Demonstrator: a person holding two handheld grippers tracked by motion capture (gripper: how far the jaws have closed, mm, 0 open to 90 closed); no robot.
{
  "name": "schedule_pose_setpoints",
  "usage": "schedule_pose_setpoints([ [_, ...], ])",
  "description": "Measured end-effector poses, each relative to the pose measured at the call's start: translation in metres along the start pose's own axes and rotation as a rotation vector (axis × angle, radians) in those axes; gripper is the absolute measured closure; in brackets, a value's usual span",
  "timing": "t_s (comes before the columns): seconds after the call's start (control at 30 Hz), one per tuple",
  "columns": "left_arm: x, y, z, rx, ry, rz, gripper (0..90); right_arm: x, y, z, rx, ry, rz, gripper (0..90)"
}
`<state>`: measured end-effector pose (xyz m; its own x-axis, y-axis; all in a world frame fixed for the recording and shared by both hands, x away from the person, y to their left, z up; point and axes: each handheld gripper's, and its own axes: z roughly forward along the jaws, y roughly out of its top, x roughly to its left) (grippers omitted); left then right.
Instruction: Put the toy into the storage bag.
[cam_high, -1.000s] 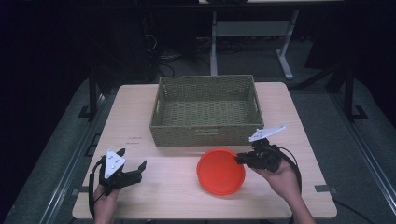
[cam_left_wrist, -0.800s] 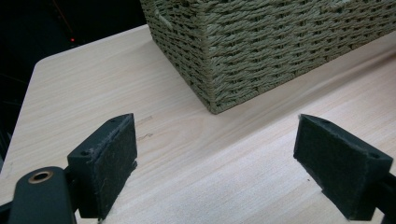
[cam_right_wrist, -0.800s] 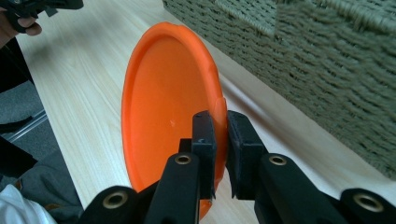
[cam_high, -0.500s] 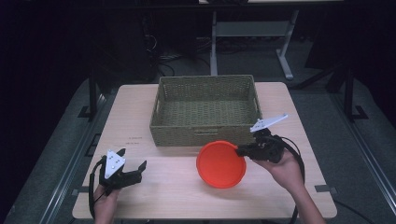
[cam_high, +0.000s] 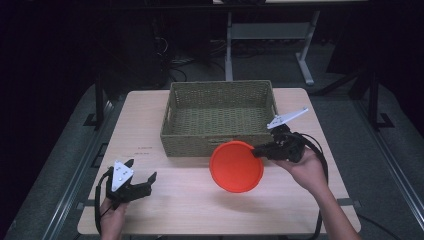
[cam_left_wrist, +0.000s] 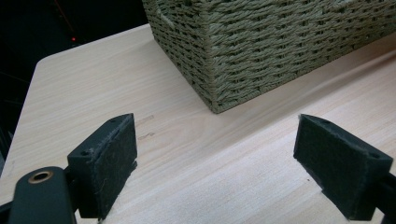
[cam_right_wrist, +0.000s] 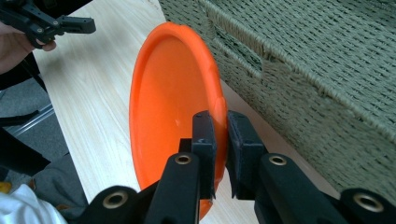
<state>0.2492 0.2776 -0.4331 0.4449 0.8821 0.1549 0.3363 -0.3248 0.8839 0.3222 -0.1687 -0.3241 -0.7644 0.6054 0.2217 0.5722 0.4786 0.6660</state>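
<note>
Near the basket, the right gripper clamps the orange bowl's rim, hiding part of it; the left gripper rests with jaws apart.

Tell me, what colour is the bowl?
The bowl is bright orange, clearest in the right gripper view.
</note>
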Motion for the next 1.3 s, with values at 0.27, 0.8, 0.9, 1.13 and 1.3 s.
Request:
schedule_pose_setpoints([
  [0.27, 0.000, 0.000, 0.001, 0.004, 0.000, 0.008, 12.8, -0.005, 0.012, -0.011, -0.017, -0.012, 0.006, 82.2],
  [0.8, -0.001, 0.000, 0.001, 0.005, -0.003, 0.008, 12.8, -0.011, 0.031, -0.024, -0.031, -0.021, 0.013, 82.2],
  [0.9, 0.000, 0.000, 0.000, 0.001, -0.001, 0.007, 12.8, -0.013, 0.035, -0.026, -0.037, -0.014, 0.011, 82.2],
  [1.13, -0.002, 0.000, 0.001, 0.005, -0.007, 0.015, 12.8, -0.015, 0.044, -0.028, -0.047, -0.016, 0.014, 82.2],
  [1.3, -0.001, 0.000, 0.001, 0.005, -0.005, 0.010, 12.8, -0.017, 0.051, -0.029, -0.053, -0.017, 0.023, 82.2],
])
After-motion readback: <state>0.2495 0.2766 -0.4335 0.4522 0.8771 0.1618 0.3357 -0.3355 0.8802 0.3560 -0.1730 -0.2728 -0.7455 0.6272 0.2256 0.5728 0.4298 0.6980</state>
